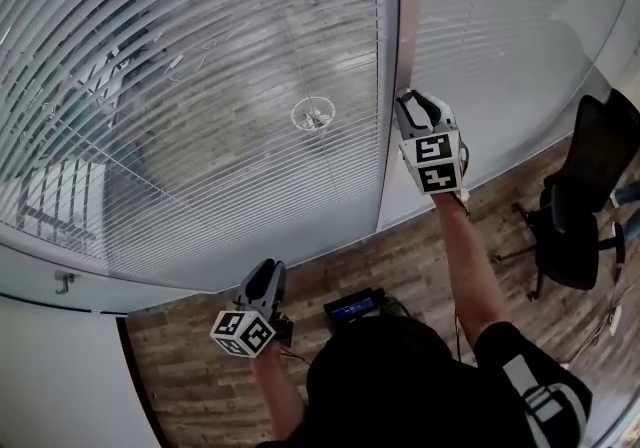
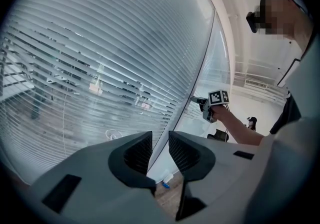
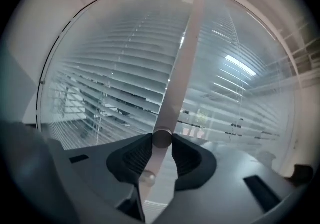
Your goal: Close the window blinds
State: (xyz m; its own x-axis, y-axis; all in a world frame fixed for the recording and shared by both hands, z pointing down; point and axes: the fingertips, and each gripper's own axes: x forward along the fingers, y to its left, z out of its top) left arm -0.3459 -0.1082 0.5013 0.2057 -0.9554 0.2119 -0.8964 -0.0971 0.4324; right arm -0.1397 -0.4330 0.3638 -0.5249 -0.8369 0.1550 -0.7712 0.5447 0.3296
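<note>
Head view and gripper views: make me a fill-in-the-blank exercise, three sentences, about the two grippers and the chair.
1. The right gripper is shut on a round grey ____ in front of the pale window post.
2. The left gripper has its jaws apart with ____ between them.
3. The black office chair stands on a floor of brown ____ planks.
Missing words: knob; nothing; wooden.

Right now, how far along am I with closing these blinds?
Done: the right gripper is shut on the round knob at the window post. In hand: the turn of that knob, it seems. Left: the blinds are not closed; dark gaps between the lower slats let things behind the glass show through. The left gripper is open, empty and held low.
</note>
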